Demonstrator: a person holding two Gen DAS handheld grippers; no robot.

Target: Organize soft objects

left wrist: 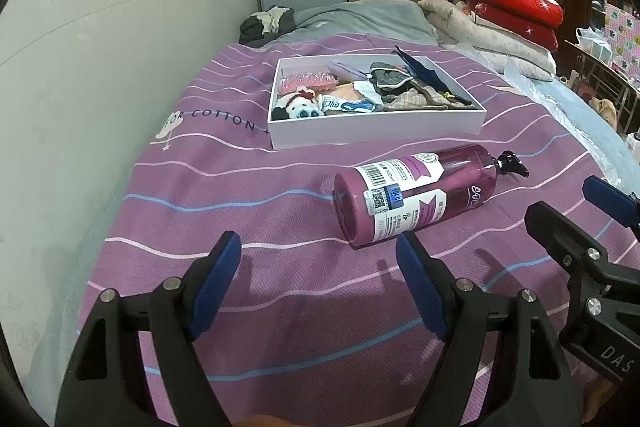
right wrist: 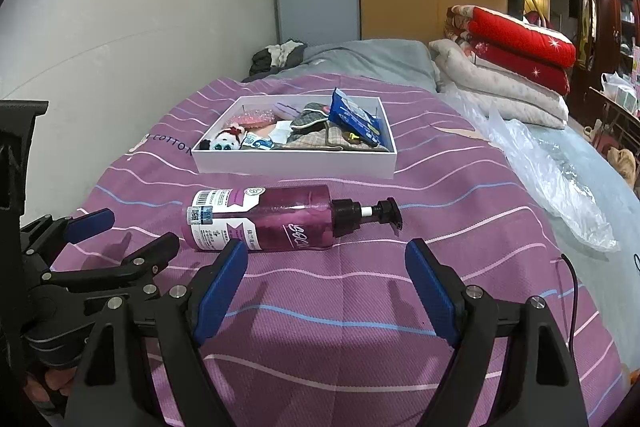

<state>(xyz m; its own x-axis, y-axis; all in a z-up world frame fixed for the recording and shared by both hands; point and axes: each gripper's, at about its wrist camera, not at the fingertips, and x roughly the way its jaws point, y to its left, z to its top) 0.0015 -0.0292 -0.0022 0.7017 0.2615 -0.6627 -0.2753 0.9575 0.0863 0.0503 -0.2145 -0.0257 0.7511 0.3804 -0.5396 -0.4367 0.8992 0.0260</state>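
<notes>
A white shallow box (left wrist: 376, 131) (right wrist: 294, 165) sits on the purple striped bedspread (left wrist: 280, 267) (right wrist: 340, 307). It holds a plush panda toy (left wrist: 298, 105) (right wrist: 226, 141), a pink fluffy item (left wrist: 308, 81), folded plaid and grey fabrics (left wrist: 412, 95) (right wrist: 320, 137) and a blue packet (right wrist: 354, 119). A purple pump bottle (left wrist: 416, 195) (right wrist: 272, 217) lies on its side in front of the box. My left gripper (left wrist: 320, 283) is open and empty just short of the bottle. My right gripper (right wrist: 326, 287) is open and empty, also just short of it.
A white wall (left wrist: 100, 67) runs along the bed's left side. Folded red and cream quilts (right wrist: 508, 67) are stacked at the back right. A clear plastic sheet (right wrist: 552, 179) lies on the bed's right side. Dark clothes (right wrist: 276, 57) sit at the far end.
</notes>
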